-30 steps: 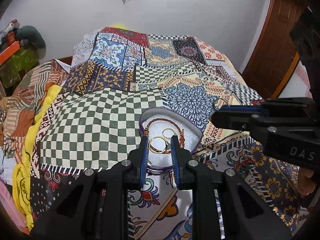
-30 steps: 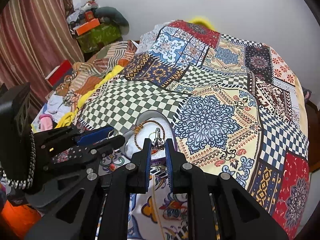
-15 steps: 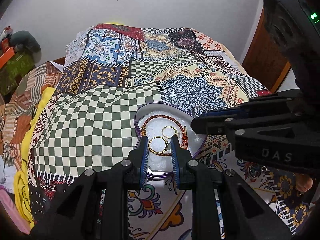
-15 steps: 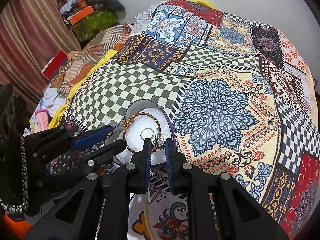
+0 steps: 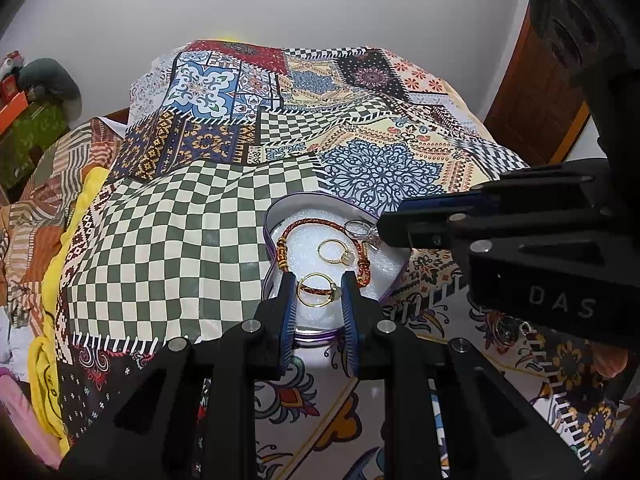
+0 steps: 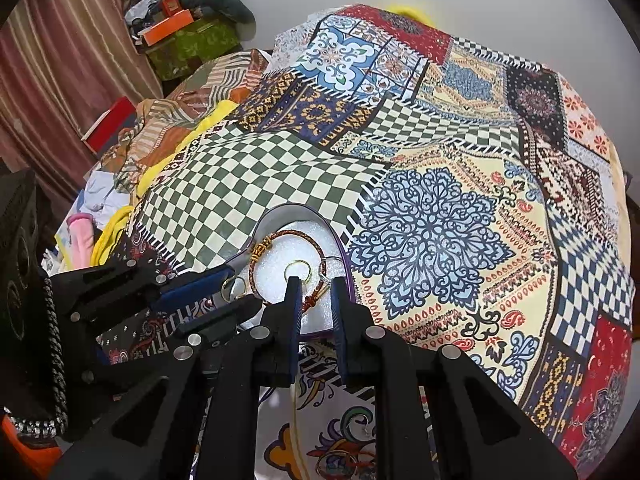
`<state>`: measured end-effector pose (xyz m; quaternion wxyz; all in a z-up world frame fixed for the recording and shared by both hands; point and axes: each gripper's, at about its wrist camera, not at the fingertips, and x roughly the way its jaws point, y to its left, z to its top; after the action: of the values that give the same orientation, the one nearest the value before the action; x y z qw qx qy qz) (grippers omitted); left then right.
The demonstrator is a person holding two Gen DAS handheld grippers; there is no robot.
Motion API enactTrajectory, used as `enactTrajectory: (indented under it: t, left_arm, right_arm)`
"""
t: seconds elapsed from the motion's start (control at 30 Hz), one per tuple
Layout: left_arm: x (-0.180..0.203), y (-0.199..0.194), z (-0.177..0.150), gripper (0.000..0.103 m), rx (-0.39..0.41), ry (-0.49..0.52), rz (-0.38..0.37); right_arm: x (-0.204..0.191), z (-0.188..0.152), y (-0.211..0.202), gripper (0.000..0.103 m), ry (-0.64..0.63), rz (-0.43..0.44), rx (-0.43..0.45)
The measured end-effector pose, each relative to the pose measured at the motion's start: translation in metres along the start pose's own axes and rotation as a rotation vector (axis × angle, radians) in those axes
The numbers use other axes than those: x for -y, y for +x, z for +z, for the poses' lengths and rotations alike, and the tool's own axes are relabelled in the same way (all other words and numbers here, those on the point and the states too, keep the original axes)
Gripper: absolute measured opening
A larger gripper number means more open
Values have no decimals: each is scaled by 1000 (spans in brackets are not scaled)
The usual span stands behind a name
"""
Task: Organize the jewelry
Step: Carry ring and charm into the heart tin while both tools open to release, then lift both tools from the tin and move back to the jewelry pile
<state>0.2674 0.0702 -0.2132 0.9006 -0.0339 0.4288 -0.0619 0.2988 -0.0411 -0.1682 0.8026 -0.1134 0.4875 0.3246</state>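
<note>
A purple heart-shaped box (image 5: 276, 216) (image 6: 280, 216) lined with white foam lies on the patterned bedspread. In it are a braided red bracelet (image 5: 316, 222) (image 6: 296, 234) and a loose gold ring (image 5: 325, 246) (image 6: 298, 268). My left gripper (image 5: 318, 280) (image 6: 234, 280) hangs over the box's near edge, shut on a second gold ring (image 5: 316, 305). My right gripper (image 6: 316, 282) (image 5: 386, 232) reaches over the box's right side, its jaws nearly together. A silver ring (image 5: 356, 227) (image 6: 334, 262) is pinched at its tips, low over the foam.
The patchwork bedspread (image 6: 432, 232) fills both views. Heaped clothes and boxes (image 6: 180, 36) lie to the left, and a wooden door (image 5: 536, 92) stands at the right. More small jewelry (image 5: 508, 328) lies on the cloth under the right gripper's body.
The right gripper has come down and in over the box with the silver ring at its tips. The left gripper has stayed over the box's near edge with its gold ring.
</note>
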Motion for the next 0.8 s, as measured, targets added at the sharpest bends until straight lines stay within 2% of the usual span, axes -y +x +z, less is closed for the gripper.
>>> enactTrajectory:
  t: [0.07, 0.3, 0.43, 0.8]
  left_arm:
    - [0, -6, -1, 21, 9, -5, 1]
    - [-2, -28, -2, 24, 35, -19, 12]
    - [-2, -44, -2, 30, 59, -18, 30]
    - [11, -75, -4, 30, 93, -4, 35]
  right_arm:
    - [-3, 0, -3, 13, -9, -19, 10]
    - [-6, -2, -19, 27, -12, -51, 49]
    - [-6, -6, -32, 27, -4, -61, 74]
    - [-4, -25, -73, 27, 3, -97, 138]
